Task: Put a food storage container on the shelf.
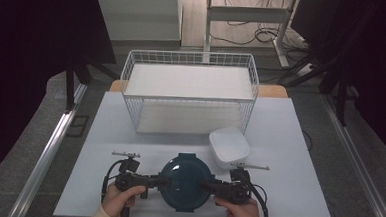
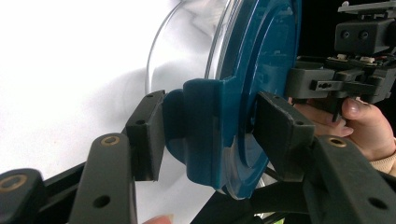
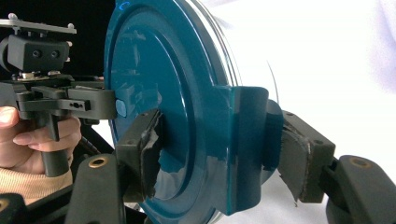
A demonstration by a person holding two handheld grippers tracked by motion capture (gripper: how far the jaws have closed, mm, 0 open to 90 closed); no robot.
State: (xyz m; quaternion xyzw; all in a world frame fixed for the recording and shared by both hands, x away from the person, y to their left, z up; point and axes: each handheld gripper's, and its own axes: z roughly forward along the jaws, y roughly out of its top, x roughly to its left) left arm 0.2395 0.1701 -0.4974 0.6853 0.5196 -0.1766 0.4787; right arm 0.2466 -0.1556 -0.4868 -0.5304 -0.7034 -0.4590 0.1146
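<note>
A round clear glass container (image 2: 187,42) with a teal lid (image 1: 184,180) sits near the table's front edge, between my two grippers. My left gripper (image 1: 153,180) is shut on the lid's left side latch (image 2: 201,126), one pad against the flap and the other on the lid's top. My right gripper (image 1: 214,186) is shut on the opposite latch (image 3: 245,140) in the same way. In the left gripper view the gripper (image 2: 212,133) straddles the lid's rim, and in the right gripper view the gripper (image 3: 219,149) does likewise. A hand holds each gripper from below.
A white wire basket (image 1: 189,96) stands at the back middle of the white table (image 1: 92,183). A white square bowl (image 1: 229,146) lies just right of the basket's front, close behind the right gripper. Dark floor and metal rails flank the table.
</note>
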